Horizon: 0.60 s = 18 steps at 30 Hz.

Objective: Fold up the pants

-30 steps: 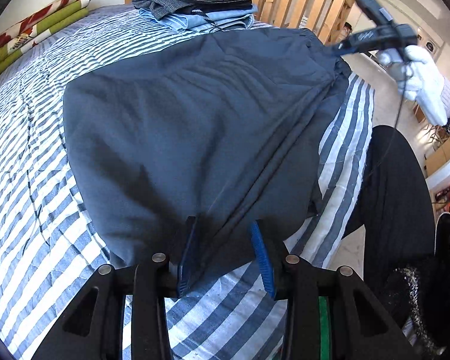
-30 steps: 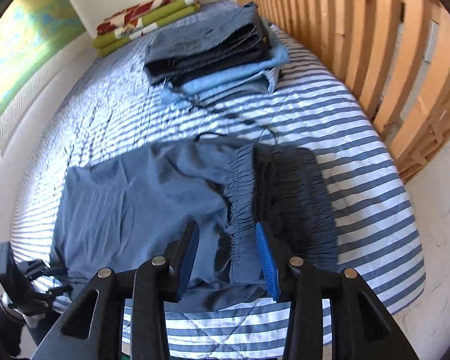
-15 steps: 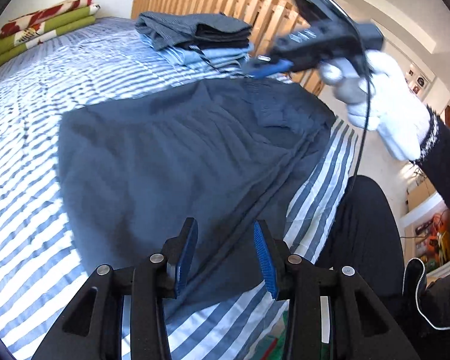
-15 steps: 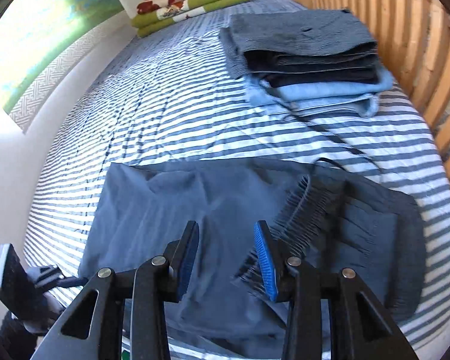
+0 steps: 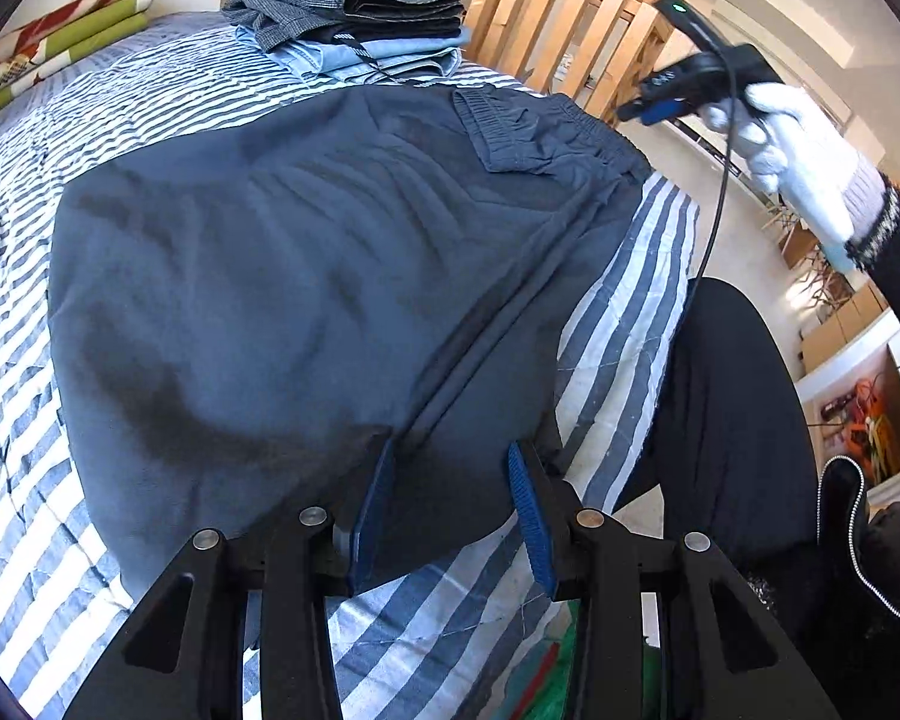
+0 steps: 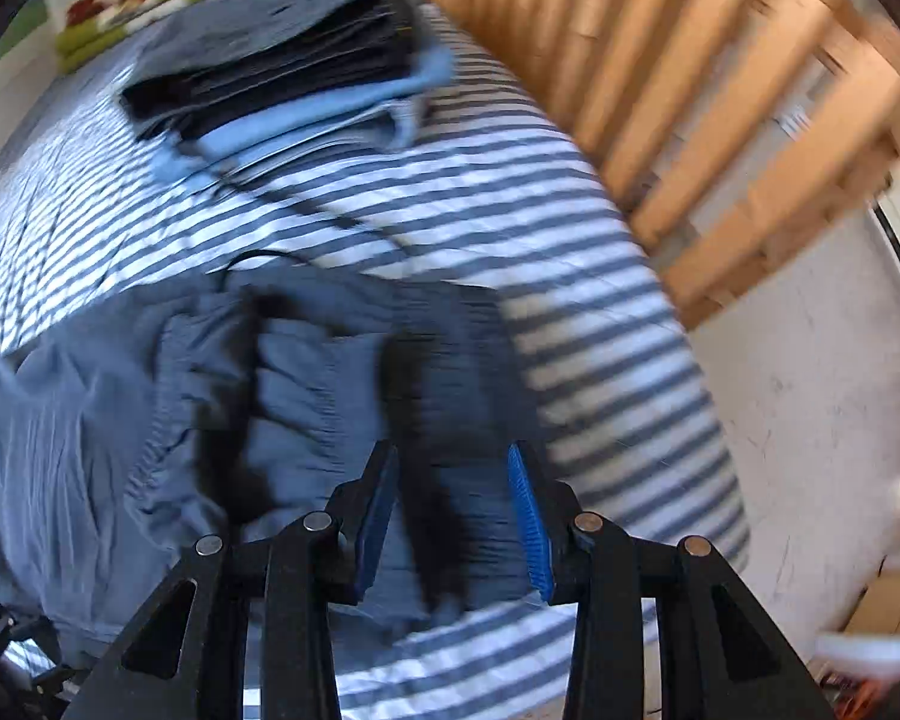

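From my left wrist, my left gripper [image 5: 450, 504] hovers low over the near edge of the dark blue pants [image 5: 306, 276]; its fingers [image 5: 373, 510] stand apart, released, with cloth below them but nothing pinched. The pants lie spread flat on the striped bed [image 5: 90, 120], waistband [image 5: 528, 132] toward one o'clock. A stack of folded clothes [image 5: 360, 24] sits at twelve o'clock by the wooden slat rail [image 5: 546, 12]. My right gripper [image 5: 648, 111] is in the air at two o'clock, held in a white-gloved hand [image 5: 792, 144].

From my right wrist, blurred, my right gripper [image 6: 453, 510] is above the waistband [image 6: 450, 372] end, fingers [image 6: 528, 516] parted and empty. The folded stack [image 6: 282, 60] is at eleven o'clock.
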Motion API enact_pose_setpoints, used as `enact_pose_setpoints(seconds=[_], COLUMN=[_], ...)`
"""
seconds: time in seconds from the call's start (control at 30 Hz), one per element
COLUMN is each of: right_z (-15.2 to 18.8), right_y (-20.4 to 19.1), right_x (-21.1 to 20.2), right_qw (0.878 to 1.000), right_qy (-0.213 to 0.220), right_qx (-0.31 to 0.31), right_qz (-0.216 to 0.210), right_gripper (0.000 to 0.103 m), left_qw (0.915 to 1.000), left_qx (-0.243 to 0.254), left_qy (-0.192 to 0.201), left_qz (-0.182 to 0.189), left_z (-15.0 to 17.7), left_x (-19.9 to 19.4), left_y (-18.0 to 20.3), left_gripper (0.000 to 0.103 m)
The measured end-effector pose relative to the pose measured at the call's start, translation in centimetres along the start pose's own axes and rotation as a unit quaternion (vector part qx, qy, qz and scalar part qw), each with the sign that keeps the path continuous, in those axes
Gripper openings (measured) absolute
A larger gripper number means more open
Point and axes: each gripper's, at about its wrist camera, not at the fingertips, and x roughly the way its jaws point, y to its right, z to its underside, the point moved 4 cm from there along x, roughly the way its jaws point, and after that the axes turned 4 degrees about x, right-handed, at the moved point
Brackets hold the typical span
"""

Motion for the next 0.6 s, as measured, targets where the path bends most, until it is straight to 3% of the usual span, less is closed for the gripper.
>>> enact_pose_setpoints(seconds=[0.07,0.13,0.3,0.43,0.5,0.6], right_z=[0.3,1.0,4.2,6.3,6.8,7.2], right_y=[2.3,0.8,-10.5,-17.9,-19.9,-20.3], right_x=[-1.4,-2.8,-4.4,-1.8,-0.1,2.3], right_qw=[0.999,0.998,0.979,0.964,0.963,0.972], right_qy=[0.02,0.036,0.074,0.013,-0.004,-0.017], right_qx=[0.03,0.001,-0.137,-0.158,-0.158,-0.155], right_qz=[0.005,-0.046,-0.127,-0.215,-0.219,-0.173], right_gripper=[0.037,0.037,0.037,0.034,0.028,0.019], left_qw=[1.0,1.0,0.9995,0.9979,0.9974,0.9972], left_qx=[0.002,0.001,-0.019,-0.034,-0.055,-0.059], left_qy=[-0.002,-0.003,0.022,0.046,0.023,-0.007], left_qz=[-0.003,-0.007,-0.008,-0.032,-0.04,-0.046], left_z=[0.1,0.1,-0.2,-0.7,-0.3,0.7], left_x=[0.0,0.1,-1.6,-3.0,-2.1,-0.7], left_y=[-0.1,-0.1,0.1,-0.8,-2.0,-2.7], left_gripper=[0.043,0.043,0.043,0.044,0.044,0.044])
